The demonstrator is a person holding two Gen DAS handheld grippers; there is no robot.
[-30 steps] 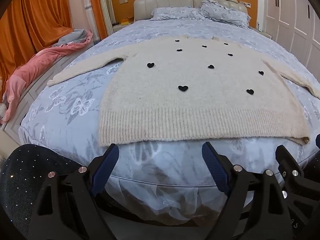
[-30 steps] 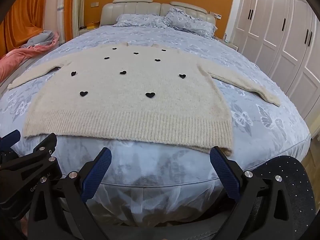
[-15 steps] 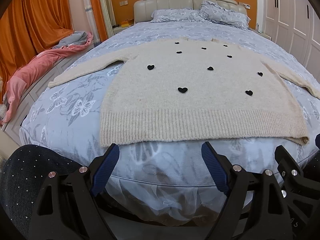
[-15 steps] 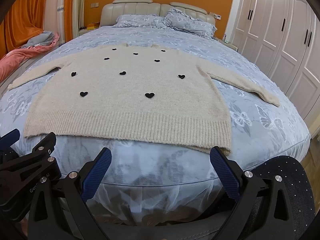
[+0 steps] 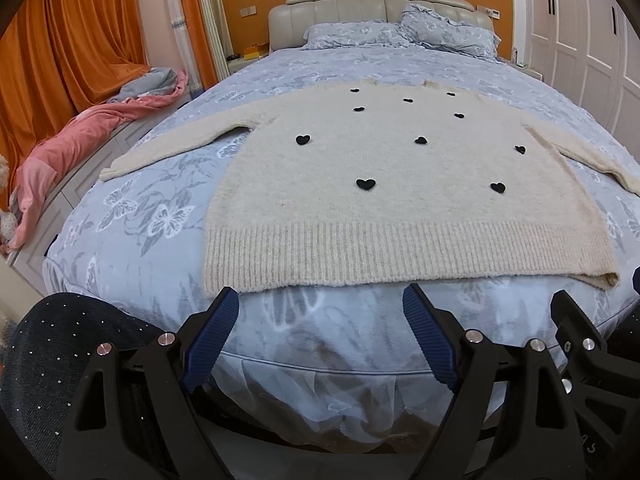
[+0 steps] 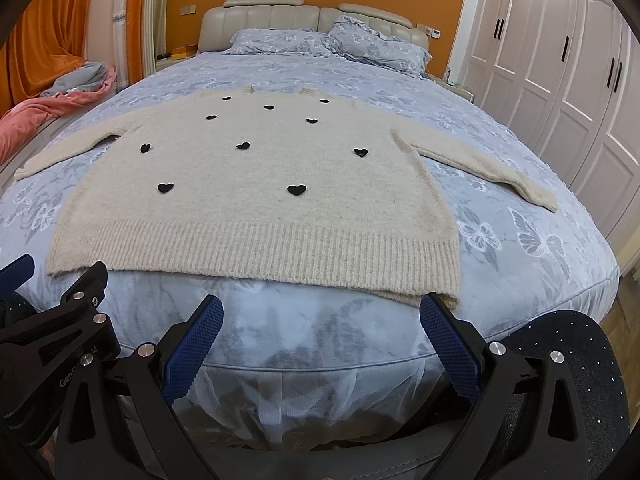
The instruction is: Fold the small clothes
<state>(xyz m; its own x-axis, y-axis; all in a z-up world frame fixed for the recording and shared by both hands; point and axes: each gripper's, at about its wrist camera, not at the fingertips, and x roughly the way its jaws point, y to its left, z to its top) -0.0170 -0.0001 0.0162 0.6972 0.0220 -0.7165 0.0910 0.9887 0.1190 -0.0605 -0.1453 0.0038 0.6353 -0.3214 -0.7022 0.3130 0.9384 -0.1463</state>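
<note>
A cream knitted sweater (image 5: 384,200) with small black hearts lies flat and spread out on the blue bed, sleeves out to both sides, ribbed hem nearest me; it also shows in the right wrist view (image 6: 260,196). My left gripper (image 5: 320,312) is open and empty, just short of the hem's left part. My right gripper (image 6: 320,320) is open and empty, just short of the hem's right part. The right gripper's fingers show at the right edge of the left wrist view (image 5: 568,320).
The bed (image 5: 120,240) has a butterfly-print cover and two pillows (image 5: 400,34) by the headboard. A pink and grey blanket (image 5: 80,136) lies on a bench at the left. White wardrobe doors (image 6: 560,60) stand at the right. My knees in dark trousers (image 6: 560,360) are below the bed edge.
Both grippers have tilted slightly, so the sweater sits a little lower in view. Both stay open; the sweater has not moved.
</note>
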